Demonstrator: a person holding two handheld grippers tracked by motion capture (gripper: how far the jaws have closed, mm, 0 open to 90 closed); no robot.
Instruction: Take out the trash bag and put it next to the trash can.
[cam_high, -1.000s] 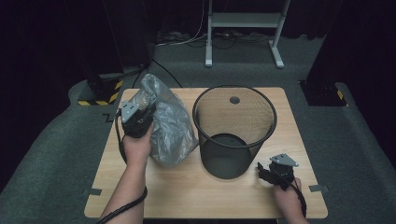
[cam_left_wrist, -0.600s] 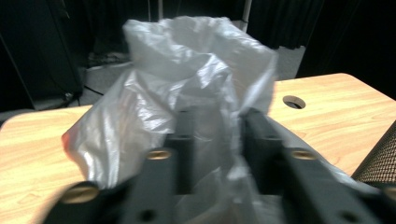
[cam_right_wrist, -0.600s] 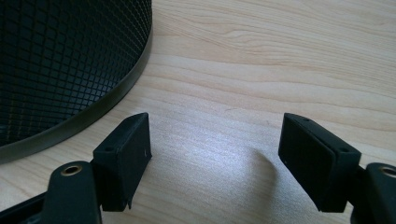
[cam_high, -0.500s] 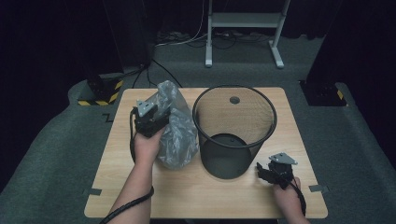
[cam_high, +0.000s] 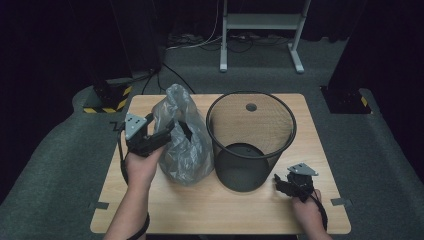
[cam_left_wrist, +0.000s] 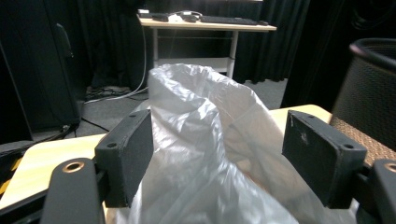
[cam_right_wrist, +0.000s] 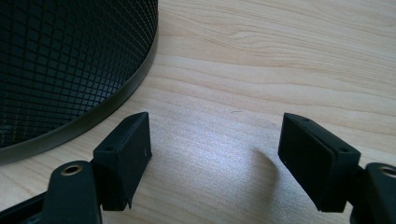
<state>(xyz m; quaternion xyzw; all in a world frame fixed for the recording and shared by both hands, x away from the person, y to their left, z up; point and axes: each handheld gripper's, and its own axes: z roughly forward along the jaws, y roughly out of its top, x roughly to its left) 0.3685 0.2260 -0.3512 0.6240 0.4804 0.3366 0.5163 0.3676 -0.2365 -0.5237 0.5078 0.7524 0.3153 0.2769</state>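
Standing wide apart, the jaws of the left gripper frame a crumpled clear plastic bag without pinching it. The bag sits on the wooden table, touching the left side of a black mesh bin. By the bin's base, the right gripper has its jaws spread over bare wood.

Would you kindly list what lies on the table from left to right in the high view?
Left hand-held gripper → plastic bag → mesh wastebasket → right hand-held gripper.
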